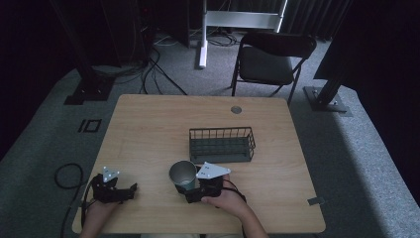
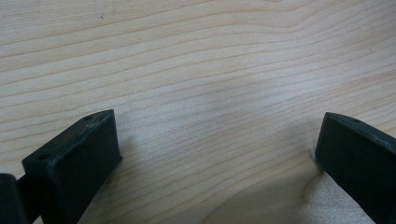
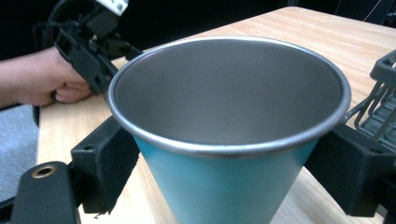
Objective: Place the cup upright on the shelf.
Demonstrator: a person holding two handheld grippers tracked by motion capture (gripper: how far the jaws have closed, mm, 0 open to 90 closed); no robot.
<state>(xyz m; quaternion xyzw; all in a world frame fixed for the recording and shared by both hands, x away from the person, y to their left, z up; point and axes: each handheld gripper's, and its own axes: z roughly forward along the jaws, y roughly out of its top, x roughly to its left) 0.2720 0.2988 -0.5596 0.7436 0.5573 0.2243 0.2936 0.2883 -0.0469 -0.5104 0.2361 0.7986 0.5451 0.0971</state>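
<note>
The right tongs [image 1: 190, 191] are clamped on the cup [image 1: 183, 173], one jaw against each side of its teal wall; the cup stands upright, mouth up, at the near middle of the surface [image 1: 148, 129]. The left tongs [image 1: 130, 191] rest wide apart at the near left, gripping nothing. A wire basket [image 1: 222, 145] sits just beyond the cup, to its right.

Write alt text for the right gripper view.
A metal cup with a teal outside stands upright and empty between the right gripper's two black fingers, which press on its sides. Behind it, on the wooden table, a hand holds the left gripper, and a wire basket edges in at right.
</note>
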